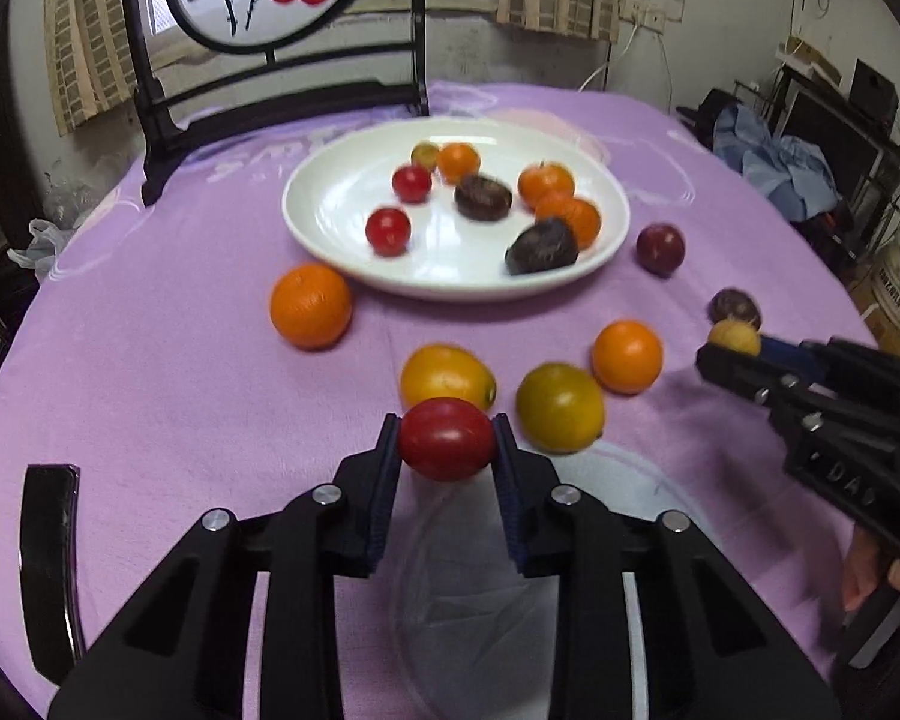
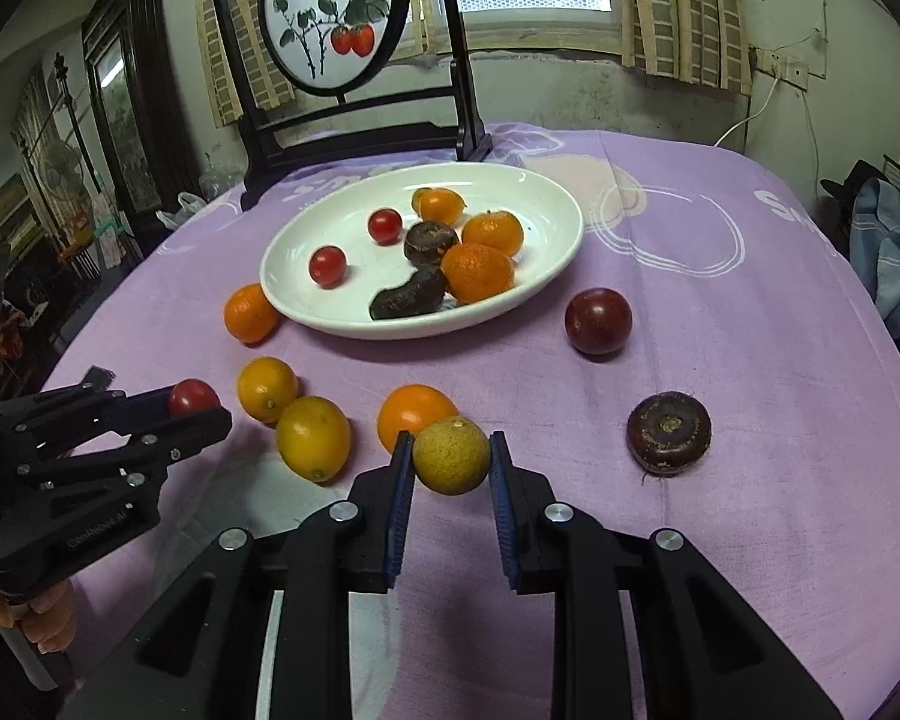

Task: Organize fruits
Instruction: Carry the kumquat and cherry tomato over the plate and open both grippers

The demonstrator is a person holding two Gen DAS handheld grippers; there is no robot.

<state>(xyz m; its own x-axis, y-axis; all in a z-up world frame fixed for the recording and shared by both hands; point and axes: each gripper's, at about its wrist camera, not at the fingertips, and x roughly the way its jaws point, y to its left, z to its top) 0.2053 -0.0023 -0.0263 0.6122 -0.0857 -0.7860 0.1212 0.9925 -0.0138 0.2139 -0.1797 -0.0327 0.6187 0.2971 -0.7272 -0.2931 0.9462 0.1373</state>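
My left gripper (image 1: pixel 447 438) is shut on a red cherry tomato (image 1: pixel 446 439), held just above the purple cloth; it also shows in the right wrist view (image 2: pixel 195 405). My right gripper (image 2: pixel 451 456) is shut on a small yellow-brown round fruit (image 2: pixel 451 455), also seen in the left wrist view (image 1: pixel 733 337). A white plate (image 1: pixel 330 204) (image 2: pixel 546 204) at the table's middle holds several small oranges, two red tomatoes and two dark chestnut-like fruits. Loose oranges (image 1: pixel 311 306), yellow fruits (image 1: pixel 447 375) and a dark red plum (image 2: pixel 598 321) lie around it.
A dark water chestnut (image 2: pixel 668 432) lies on the cloth to the right. A black wooden stand with a round painted panel (image 2: pixel 330 18) stands behind the plate. A dark phone-like object (image 1: pixel 48 564) lies at the table's left edge. Clutter surrounds the table.
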